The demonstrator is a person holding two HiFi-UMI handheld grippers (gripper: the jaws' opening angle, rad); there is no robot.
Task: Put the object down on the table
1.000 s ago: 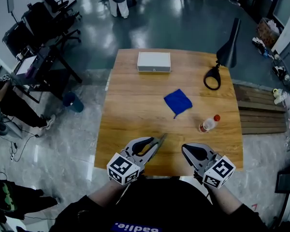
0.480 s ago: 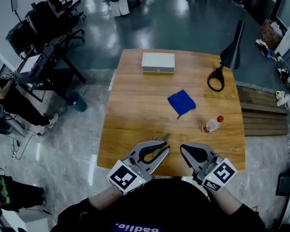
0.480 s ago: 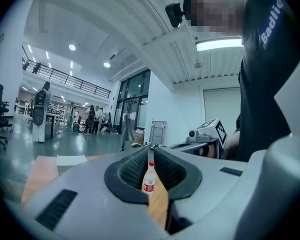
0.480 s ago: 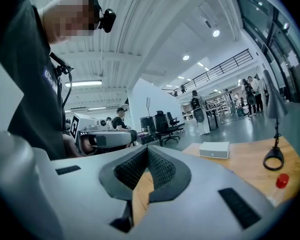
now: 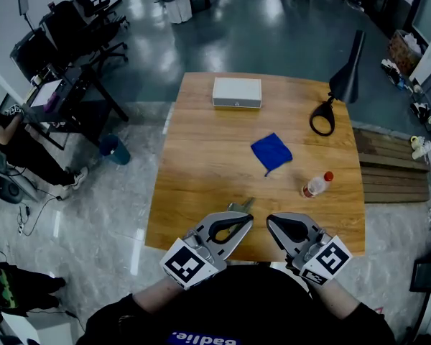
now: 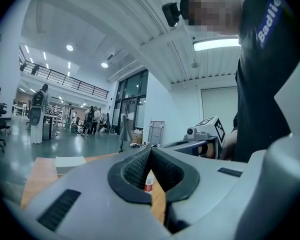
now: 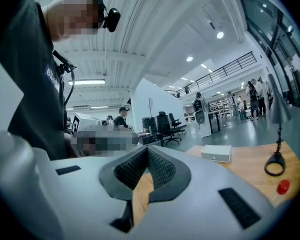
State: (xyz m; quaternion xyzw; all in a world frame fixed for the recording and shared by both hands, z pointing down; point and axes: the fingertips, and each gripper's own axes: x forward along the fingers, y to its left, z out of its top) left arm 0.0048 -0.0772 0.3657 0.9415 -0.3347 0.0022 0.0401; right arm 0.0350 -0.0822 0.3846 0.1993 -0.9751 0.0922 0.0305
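The left gripper (image 5: 246, 218) and right gripper (image 5: 271, 221) are both pinched closed on nothing, at the near edge of the light wooden surface (image 5: 201, 157). Head view shows a small grey metal-looking object (image 5: 241, 205) lying just beyond the left gripper's tip. The left gripper view misses it and only catches the red-capped plastic bottle (image 6: 148, 181) past its jaws.

the person wears a black short-sleeved shirt (image 5: 237, 304) with white lettering on a blue patch at the chest, and a small black camera (image 6: 171, 13) sits on the head. the left tool (image 5: 246, 217) and right tool (image 5: 271, 221) are pale grey wedge-shaped shells lined with black ribbed pads (image 6: 135, 170), each ending in a cube (image 5: 185, 263) of black-and-white square markers.
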